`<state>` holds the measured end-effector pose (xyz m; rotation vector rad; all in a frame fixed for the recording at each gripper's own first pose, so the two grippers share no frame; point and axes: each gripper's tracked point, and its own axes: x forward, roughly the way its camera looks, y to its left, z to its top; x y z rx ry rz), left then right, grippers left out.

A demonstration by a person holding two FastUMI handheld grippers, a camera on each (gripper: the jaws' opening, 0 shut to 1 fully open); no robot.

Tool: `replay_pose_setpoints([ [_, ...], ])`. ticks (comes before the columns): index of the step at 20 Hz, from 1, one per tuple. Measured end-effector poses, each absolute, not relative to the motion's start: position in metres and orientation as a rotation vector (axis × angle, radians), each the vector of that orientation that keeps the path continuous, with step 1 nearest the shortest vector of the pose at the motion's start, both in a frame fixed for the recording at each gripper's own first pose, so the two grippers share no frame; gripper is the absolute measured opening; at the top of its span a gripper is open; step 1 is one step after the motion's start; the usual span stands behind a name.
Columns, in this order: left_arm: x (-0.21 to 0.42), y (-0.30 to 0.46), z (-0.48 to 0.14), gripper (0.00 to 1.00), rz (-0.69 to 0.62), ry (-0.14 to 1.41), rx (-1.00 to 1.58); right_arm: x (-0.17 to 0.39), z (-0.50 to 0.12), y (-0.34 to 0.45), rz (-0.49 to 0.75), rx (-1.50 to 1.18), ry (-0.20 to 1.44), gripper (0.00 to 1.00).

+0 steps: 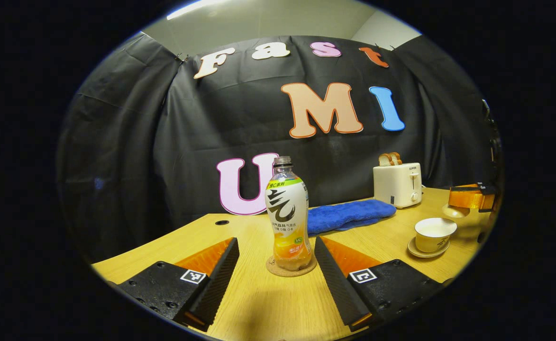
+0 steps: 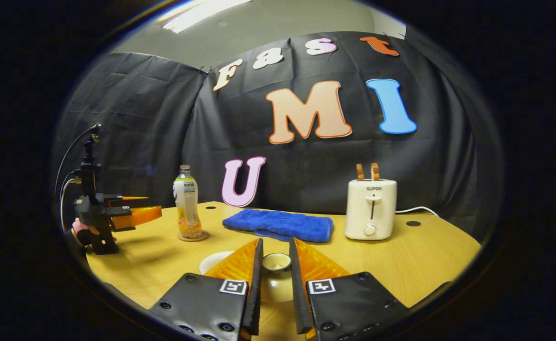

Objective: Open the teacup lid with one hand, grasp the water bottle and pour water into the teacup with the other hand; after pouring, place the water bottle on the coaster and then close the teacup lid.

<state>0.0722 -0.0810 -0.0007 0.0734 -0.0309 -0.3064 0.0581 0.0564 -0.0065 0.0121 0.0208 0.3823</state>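
Left gripper view: left gripper (image 1: 276, 258) low over a pale wood-grain surface (image 1: 391, 237), jaws spread wide and released, ribbed inner faces angled toward a water bottle (image 1: 287, 218) that stands upright between them but clear of both. Bottle is clear plastic with a wrapped label, orange liquid in the lower part, its cap hard to make out against the dark wall; it sits on a round cork-like coaster (image 1: 291, 269). Behind it, a rumpled blue cloth (image 1: 349, 214) lies flat. Further right, a boxy cream toaster (image 1: 397, 183) with two slices sticking up. The teacup (image 1: 434, 234) stands open on its saucer (image 1: 424, 252), glazed pale, well to the right of the bottle. At the far right edge the other gripper (image 1: 469, 196) is cut off, a pale disc just below it, hard to make out. Right gripper view: right gripper (image 2: 276, 274) jaws clamped on a small round lid (image 2: 277, 262) by its knob, both fingers pressing it; the lid's lower part is hidden between the fingers. A pale rim (image 2: 214, 260) shows left of the fingers, mostly covered. The bottle on its coaster stands far left, with the left gripper beside it and a cable rising from it. Cloth and toaster sit behind, cord trailing right.
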Motion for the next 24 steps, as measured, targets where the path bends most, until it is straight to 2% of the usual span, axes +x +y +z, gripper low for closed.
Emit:
replay_pose_setpoints([
  [8,0.066,-0.065,-0.007,0.93,-0.286,-0.016,-0.011,0.066,-0.011,0.097,0.502,0.013,0.04,0.33],
  [24,0.067,-0.062,-0.006,0.94,-0.274,-0.018,-0.011,0.073,-0.036,0.117,0.555,-0.026,0.195,0.34],
])
